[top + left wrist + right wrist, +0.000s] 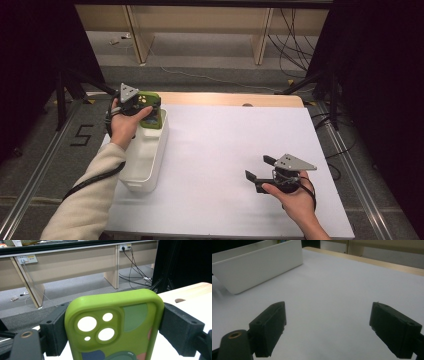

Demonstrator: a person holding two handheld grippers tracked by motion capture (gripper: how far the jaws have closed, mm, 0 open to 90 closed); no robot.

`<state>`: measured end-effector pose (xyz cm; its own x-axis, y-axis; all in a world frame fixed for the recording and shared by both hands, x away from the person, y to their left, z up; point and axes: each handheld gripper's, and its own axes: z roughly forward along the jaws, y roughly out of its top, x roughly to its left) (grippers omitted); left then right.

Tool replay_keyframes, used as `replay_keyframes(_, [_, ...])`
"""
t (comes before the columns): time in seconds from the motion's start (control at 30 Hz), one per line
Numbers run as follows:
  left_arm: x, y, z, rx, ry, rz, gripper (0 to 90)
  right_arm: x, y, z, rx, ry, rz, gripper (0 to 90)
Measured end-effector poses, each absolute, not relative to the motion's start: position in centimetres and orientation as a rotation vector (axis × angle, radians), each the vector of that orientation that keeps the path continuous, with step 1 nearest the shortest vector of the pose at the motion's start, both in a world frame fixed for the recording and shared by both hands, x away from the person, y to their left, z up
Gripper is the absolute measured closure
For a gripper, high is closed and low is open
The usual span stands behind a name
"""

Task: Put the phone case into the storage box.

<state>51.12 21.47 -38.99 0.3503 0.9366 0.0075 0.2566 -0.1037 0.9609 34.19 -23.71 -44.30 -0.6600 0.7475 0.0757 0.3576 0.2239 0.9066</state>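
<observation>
My left gripper clamps the phone case over the tub; lower first, then release. My right gripper idles, jaws wide, empty.

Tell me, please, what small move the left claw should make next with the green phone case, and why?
Probably lower it a little and then open. The left claw is shut on the green phone case, gripping its two long edges, and holds it over the far end of the white bin. The right claw rests open on the table, holding nothing, so the drop seems to fall to the left.
</observation>
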Motion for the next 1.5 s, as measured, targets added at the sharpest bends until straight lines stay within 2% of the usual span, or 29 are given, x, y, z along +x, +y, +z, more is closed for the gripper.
replay_keyframes(1.5, [52.2,20.6,-40.7,1.666,1.13,0.836,16.6,34.2,-23.7,-44.3,1.026,2.134,1.419,15.1])
